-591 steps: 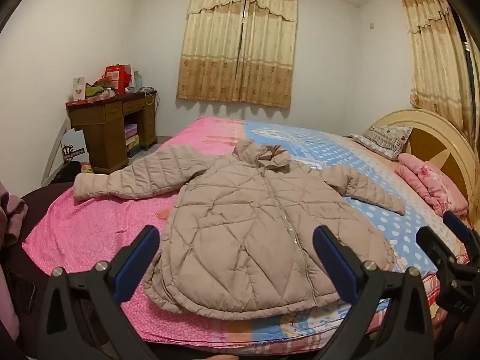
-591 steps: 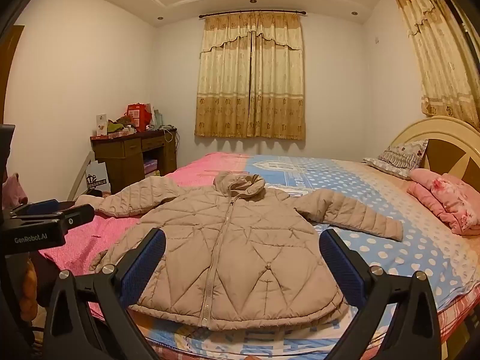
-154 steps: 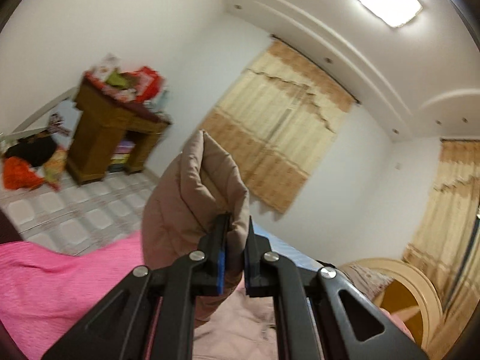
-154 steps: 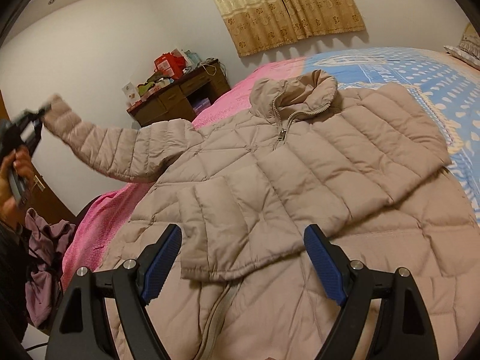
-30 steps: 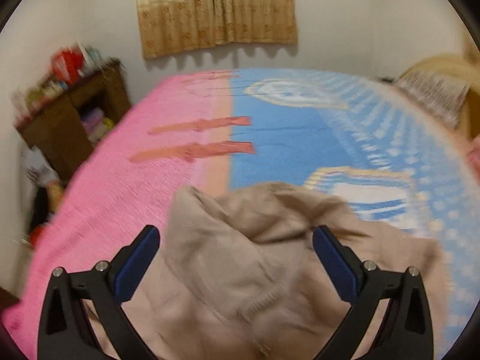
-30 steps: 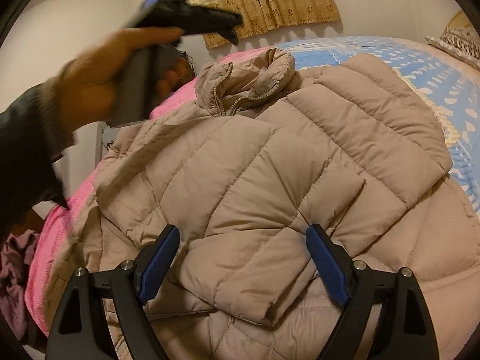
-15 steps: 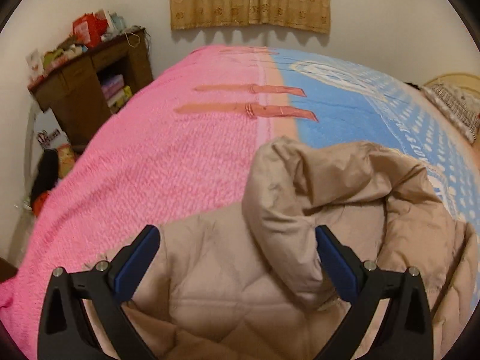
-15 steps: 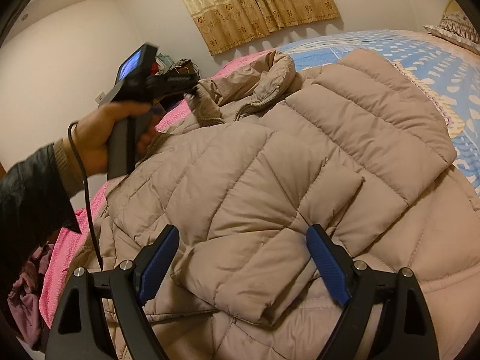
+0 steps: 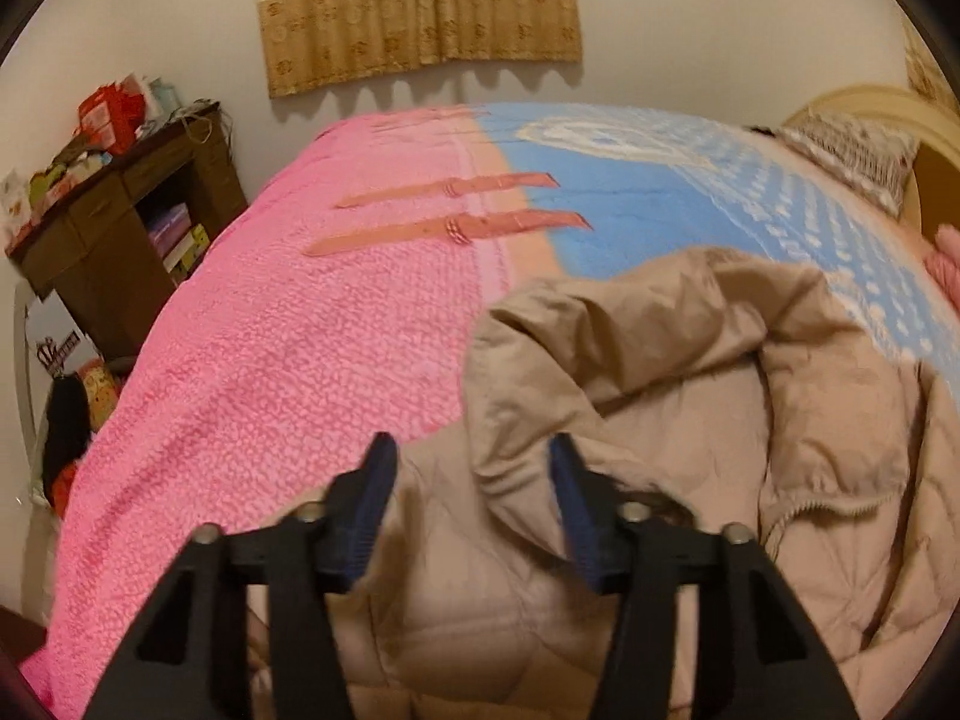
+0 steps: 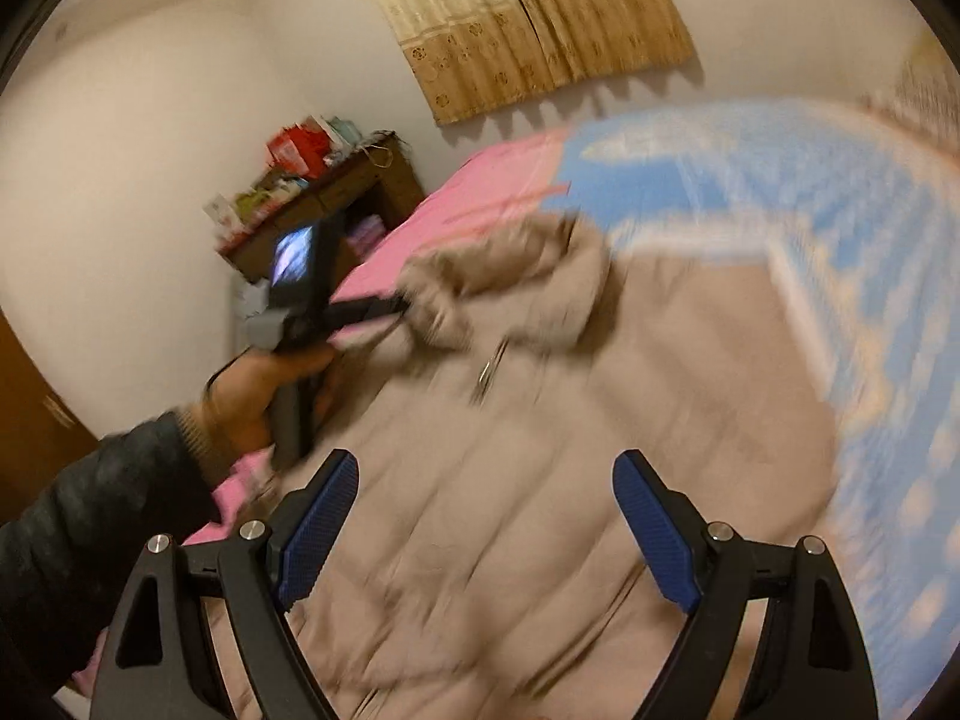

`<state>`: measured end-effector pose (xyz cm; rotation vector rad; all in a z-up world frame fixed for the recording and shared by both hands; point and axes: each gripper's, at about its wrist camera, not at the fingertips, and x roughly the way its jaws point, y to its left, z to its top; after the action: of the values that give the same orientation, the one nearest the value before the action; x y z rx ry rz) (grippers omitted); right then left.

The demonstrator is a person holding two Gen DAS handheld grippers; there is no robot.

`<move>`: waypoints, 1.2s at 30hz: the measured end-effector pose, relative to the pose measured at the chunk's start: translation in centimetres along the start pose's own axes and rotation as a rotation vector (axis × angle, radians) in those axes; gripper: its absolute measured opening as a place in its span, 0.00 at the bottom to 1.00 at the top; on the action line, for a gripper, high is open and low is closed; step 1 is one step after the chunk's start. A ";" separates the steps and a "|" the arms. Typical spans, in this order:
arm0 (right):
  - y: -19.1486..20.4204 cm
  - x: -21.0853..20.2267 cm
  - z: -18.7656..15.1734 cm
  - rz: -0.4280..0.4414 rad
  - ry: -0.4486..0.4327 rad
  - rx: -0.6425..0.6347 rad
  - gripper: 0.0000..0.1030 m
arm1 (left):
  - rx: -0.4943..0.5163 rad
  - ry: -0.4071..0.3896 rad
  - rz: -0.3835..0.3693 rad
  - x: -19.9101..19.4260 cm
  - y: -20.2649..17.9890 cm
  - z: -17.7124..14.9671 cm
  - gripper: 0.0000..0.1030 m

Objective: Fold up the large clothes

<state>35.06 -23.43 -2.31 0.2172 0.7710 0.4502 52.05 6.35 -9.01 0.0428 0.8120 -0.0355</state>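
while both jaws gape, quilted beige puffer jacket, rumpled hood, nubbly pink-blue bedspread

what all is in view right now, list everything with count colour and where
jacket: 1, beige quilted, on the bed under both grippers
bedspread: 1, pink and blue, covering the bed
desk: 1, dark brown, by the far-left wall, cluttered on top
curtain: 1, tan, back wall
pillow: 1, patterned, by the headboard
left gripper: black with blue pads, part open around the jacket's collar
right gripper: same colours, open over the jacket
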 end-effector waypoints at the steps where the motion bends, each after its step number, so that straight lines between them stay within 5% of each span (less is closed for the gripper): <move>1: -0.2 1.0 2.3 -0.020 0.004 -0.026 0.85 | -0.021 0.002 -0.028 0.1 0.3 0.2 0.56; 5: -2.0 6.3 8.0 -0.126 0.046 -0.057 0.85 | -0.083 0.016 -0.130 0.2 1.1 0.8 0.57; 8: -3.8 11.2 11.3 -0.149 0.116 -0.050 0.85 | -0.141 0.002 -0.183 0.0 1.9 1.0 0.77; 12: -5.6 16.2 14.4 -0.179 0.149 -0.042 0.85 | -0.162 0.011 -0.228 0.9 2.2 1.4 0.79; 14: -6.1 18.4 15.4 -0.182 0.165 -0.028 0.85 | -0.130 0.018 -0.242 1.6 1.8 1.4 0.75; 18: -5.9 23.1 16.0 -0.213 0.240 -0.087 0.80 | -0.039 0.029 -0.223 2.4 0.8 1.6 0.38; 20: -5.2 24.2 15.6 -0.207 0.270 -0.127 0.26 | 0.011 0.025 -0.220 2.1 0.5 1.7 0.20; 21: -5.0 24.5 15.4 -0.204 0.286 -0.140 0.19 | 0.035 0.008 -0.224 1.6 0.4 1.6 0.16; 30: -3.5 19.3 11.8 -0.255 0.201 -0.354 0.09 | 0.353 -0.101 -0.141 -2.3 -0.6 -1.7 0.09; 36: -5.8 20.0 7.7 -0.346 0.296 -0.377 0.09 | 0.595 -0.079 -0.071 -1.6 -1.8 -6.0 0.09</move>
<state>54.91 -19.40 -11.32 -0.3384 0.9744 0.2927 46.52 4.86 -12.01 0.5711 0.7004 -0.3437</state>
